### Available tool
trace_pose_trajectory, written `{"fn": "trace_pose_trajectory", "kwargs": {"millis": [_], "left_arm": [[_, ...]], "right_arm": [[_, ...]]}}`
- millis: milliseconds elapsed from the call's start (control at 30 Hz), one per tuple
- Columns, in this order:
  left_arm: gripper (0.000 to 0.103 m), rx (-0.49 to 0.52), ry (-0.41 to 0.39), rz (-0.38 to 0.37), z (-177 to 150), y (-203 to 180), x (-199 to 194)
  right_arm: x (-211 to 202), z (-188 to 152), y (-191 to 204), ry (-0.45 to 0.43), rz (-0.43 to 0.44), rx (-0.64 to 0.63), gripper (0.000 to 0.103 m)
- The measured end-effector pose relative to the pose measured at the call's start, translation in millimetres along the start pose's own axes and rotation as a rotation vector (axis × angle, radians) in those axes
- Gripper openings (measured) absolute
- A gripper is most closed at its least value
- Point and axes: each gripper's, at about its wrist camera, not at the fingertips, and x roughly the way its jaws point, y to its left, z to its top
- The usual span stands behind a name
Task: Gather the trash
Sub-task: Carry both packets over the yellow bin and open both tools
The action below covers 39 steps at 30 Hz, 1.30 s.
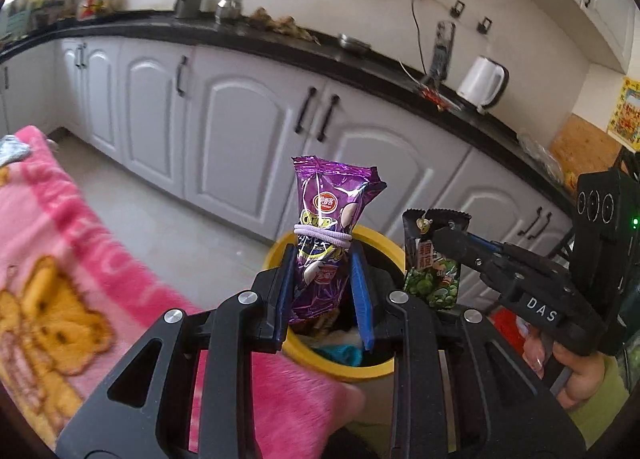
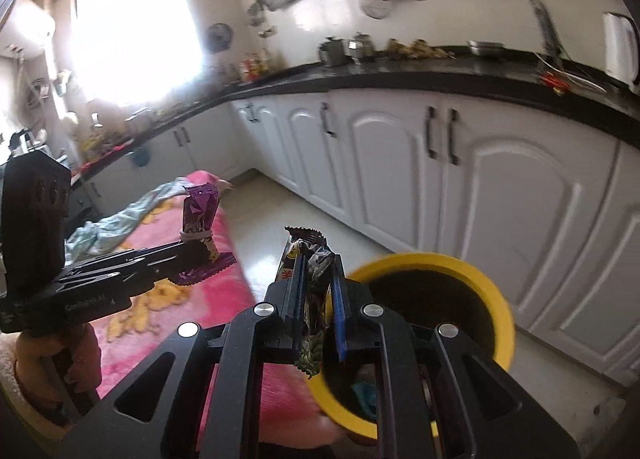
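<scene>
My left gripper (image 1: pixel 324 259) is shut on a purple snack wrapper (image 1: pixel 332 203) bound with a white hair tie, held upright over the near rim of a yellow trash bin (image 1: pixel 340 369). To its right, my right gripper (image 1: pixel 444 237) is shut on a black and green snack wrapper (image 1: pixel 432 279), beside the bin. In the right wrist view the right gripper (image 2: pixel 318 263) pinches that dark wrapper (image 2: pixel 316 259) at the left rim of the yellow bin (image 2: pixel 496 291). The left gripper (image 2: pixel 192 247) with the purple wrapper (image 2: pixel 200 211) shows at the left, above the pink blanket.
A pink blanket (image 1: pixel 60 279) with a bear print covers the surface at the left. Some rubbish lies inside the bin, including something teal (image 1: pixel 340 353). White cabinets (image 1: pixel 248 139) under a black counter (image 1: pixel 360 63) run behind. A white kettle (image 1: pixel 482 81) stands on the counter.
</scene>
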Motion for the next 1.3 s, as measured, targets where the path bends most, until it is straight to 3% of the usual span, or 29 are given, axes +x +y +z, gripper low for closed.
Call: {"fn": "trace_pose_trajectory", "kwargs": {"millis": [300, 333, 400, 467, 567, 767, 1033, 1100, 1300], "left_arm": [[0.022, 0.033, 0.097, -0.027, -9, -24, 64], [0.022, 0.039, 0.106, -0.025, -10, -25, 69], [0.029, 0.045, 0.125, -0.014, -14, -27, 78], [0.047, 0.045, 0.133, -0.009, -16, -26, 82], [0.048, 0.051, 0.131, 0.001, -17, -26, 81], [0.064, 0.072, 0.083, 0.035, -15, -28, 52], [0.091, 0.086, -0.031, 0.072, -17, -26, -14], [0.092, 0.084, -0.060, 0.096, -20, -25, -31], [0.092, 0.073, -0.103, 0.132, -36, -19, -75]], "right_arm": [[16, -25, -42, 0.058, -0.066, 0.088, 0.014], [17, -26, -44, 0.062, -0.066, 0.094, 0.018], [19, -29, -47, 0.065, -0.086, 0.109, 0.032], [17, -30, -50, 0.062, -0.086, 0.120, 0.036], [9, -32, -49, 0.053, -0.097, 0.125, 0.036], [-21, -31, -40, 0.010, -0.114, 0.121, 0.045], [-72, -44, -3, -0.083, -0.144, 0.068, 0.080], [-86, -50, 7, -0.113, -0.169, 0.048, 0.087], [-117, -66, 34, -0.169, -0.216, -0.007, 0.096]]}}
